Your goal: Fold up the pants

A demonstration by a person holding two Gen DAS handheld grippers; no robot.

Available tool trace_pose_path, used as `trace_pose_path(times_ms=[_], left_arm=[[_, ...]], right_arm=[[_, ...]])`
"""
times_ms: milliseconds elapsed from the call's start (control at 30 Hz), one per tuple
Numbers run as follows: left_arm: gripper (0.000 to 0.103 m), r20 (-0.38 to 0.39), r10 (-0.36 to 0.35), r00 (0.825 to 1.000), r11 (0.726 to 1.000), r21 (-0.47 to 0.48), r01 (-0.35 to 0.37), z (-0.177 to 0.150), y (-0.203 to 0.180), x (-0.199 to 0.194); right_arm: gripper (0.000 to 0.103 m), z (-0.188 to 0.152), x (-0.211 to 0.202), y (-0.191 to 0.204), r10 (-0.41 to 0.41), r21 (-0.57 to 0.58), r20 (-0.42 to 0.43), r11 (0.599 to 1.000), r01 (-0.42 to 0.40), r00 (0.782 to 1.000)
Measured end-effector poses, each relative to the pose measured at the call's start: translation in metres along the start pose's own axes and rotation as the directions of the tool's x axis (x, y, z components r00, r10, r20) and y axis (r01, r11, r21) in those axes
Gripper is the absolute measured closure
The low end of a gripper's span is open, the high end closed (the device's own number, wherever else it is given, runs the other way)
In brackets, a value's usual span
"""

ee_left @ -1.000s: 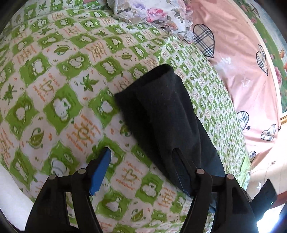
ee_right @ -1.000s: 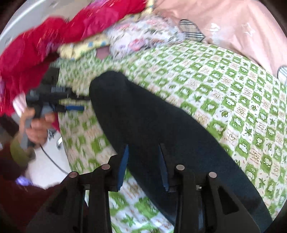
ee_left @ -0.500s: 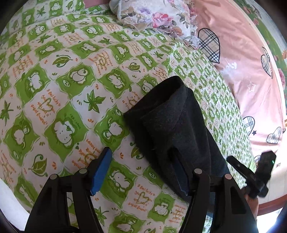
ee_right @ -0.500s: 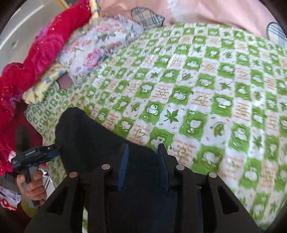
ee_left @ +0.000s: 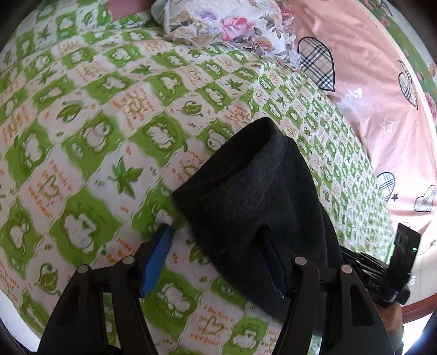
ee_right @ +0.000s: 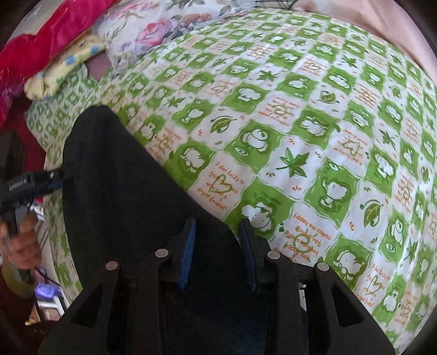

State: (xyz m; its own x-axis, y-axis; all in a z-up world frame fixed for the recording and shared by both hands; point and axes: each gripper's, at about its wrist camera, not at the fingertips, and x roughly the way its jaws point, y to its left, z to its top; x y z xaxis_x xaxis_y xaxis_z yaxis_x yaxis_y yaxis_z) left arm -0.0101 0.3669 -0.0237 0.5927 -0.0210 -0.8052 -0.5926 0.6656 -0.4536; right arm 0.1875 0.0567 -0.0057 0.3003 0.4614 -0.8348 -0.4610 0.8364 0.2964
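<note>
Black pants [ee_left: 259,191] lie folded lengthwise along the near side of a bed with a green and white patterned sheet [ee_left: 109,123]. My left gripper [ee_left: 215,240] is open and straddles one end's near corner, the right finger over the cloth, the left finger over the sheet. The right gripper also shows at the far end [ee_left: 393,273]. In the right wrist view the pants [ee_right: 114,191] run away to the left. My right gripper [ee_right: 217,232] is open low over their near end, with cloth between the pads. The left gripper [ee_right: 41,180] shows at the far end.
A floral pillow [ee_left: 226,24] and a pink quilt with plaid hearts [ee_left: 368,95] lie at the head and far side of the bed. A red blanket [ee_right: 41,35] and a yellow cushion [ee_right: 62,71] are piled by the pillow. The bed edge runs close beside the pants.
Both grippers have moved lower and closer to the pants' ends. The right gripper has swung from above the leg to its end, with more sheet in view. Jaw openings look unchanged.
</note>
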Motion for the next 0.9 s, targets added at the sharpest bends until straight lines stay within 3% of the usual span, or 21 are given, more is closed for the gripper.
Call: trace_pose_path(times_ms=[67,200,300,367,533,733,900], left_arm=[[0.062,0.007,0.016,1.0,0.999,0.034,-0.016,0.001,-0.006,0.005],[0.081,0.037,0.011,0.999,0.997,0.07,-0.014,-0.001,-0.013,-0.003],[0.083,0.065,-0.049,0.997,0.996,0.076,0.044,-0.004,-0.013,-0.027],[0.083,0.087,-0.087,0.992,0.993,0.081,0.08,-0.005,-0.012,-0.047],[0.083,0.139,-0.176,0.975,0.981,0.105,0.162,-0.004,-0.012,-0.091],[0.083,0.146,-0.134,0.98,0.985,0.133,0.114,-0.005,-0.012,-0.085],[0.083,0.14,-0.029,0.99,0.983,0.183,0.003,-0.01,-0.006,-0.056]], right_arm=[[0.085,-0.001,-0.002,0.003,-0.011,-0.015,0.015,1.0,0.011,1.0],[0.091,-0.006,-0.017,0.021,-0.073,-0.056,0.085,0.995,0.078,0.994],[0.093,-0.006,-0.042,0.039,-0.16,-0.089,0.194,0.98,0.18,0.968],[0.093,-0.005,-0.061,0.052,-0.217,-0.109,0.271,0.961,0.254,0.938],[0.094,0.001,-0.079,0.064,-0.268,-0.103,0.373,0.94,0.326,0.889],[0.094,0.01,-0.045,0.067,-0.313,-0.103,0.359,0.923,0.37,0.88],[0.094,0.013,-0.018,0.06,-0.334,-0.08,0.329,0.922,0.379,0.883]])
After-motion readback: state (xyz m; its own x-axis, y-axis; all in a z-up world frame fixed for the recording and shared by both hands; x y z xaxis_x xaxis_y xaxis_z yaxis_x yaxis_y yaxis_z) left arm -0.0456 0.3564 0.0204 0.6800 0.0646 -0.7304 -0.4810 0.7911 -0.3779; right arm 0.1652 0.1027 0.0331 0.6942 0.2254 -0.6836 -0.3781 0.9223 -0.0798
